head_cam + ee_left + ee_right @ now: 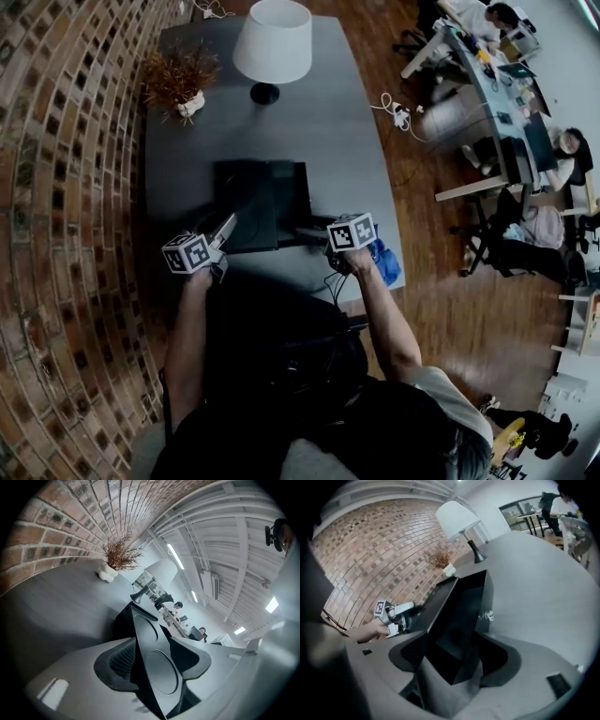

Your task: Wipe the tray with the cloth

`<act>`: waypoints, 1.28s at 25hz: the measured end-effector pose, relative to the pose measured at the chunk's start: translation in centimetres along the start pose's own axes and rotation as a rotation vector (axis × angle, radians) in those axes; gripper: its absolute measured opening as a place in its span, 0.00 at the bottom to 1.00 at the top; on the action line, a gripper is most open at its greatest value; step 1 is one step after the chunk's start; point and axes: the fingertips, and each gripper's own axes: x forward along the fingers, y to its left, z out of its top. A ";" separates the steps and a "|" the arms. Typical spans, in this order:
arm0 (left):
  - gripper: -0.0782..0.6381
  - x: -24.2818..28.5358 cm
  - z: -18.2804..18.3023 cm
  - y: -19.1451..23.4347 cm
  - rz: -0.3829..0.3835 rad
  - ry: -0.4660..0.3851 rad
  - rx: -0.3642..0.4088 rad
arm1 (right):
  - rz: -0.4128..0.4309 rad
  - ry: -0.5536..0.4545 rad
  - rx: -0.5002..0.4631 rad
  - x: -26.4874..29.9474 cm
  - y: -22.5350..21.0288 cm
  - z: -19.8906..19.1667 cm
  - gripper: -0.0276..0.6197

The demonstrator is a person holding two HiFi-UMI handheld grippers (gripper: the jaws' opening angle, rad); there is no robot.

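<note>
The dark tray [262, 202] is over the near part of the grey table [328, 122]. My left gripper [225, 230] is shut on its left rim. In the left gripper view the tray [145, 625] runs edge-on between the jaws of that gripper [150, 667], showing round recesses. My right gripper [314, 234] is at the tray's right rim. In the right gripper view its jaws [450, 663] stand wide with a corner of the tilted tray [464, 606] between them, pads apart from it. A crumpled blue thing [386, 261], perhaps the cloth, lies by my right hand at the table's edge.
A white-shaded lamp [272, 42] and a potted dried plant [178, 80] stand at the far end of the table. A brick wall [56, 187] runs along the left. A power strip [398, 114] lies on the wooden floor, with people at desks at the far right.
</note>
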 end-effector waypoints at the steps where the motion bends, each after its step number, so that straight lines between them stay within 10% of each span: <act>1: 0.41 0.0 0.1 0.0 -0.001 -0.004 -0.003 | 0.035 0.008 -0.016 0.4 1.0 0.4 0.55; 12: 0.44 0.3 1.1 0.3 0.018 -0.047 -0.028 | 0.134 0.190 -0.223 6.8 8.2 -0.4 0.55; 19: 0.40 3.5 2.8 1.5 0.029 0.201 0.303 | 0.246 0.183 -0.174 7.6 10.7 -1.2 0.55; 25: 0.39 -7.7 5.5 3.2 0.148 -0.250 -0.112 | 0.116 -0.036 -0.396 1.3 6.7 10.4 0.53; 29: 0.40 -8.6 -0.9 1.8 0.144 -0.215 -0.275 | -0.031 0.044 -0.480 3.4 1.0 15.6 0.53; 32: 0.42 -6.4 -2.6 0.4 0.118 -0.179 -0.283 | 0.035 0.216 -0.478 6.6 -0.7 13.8 0.52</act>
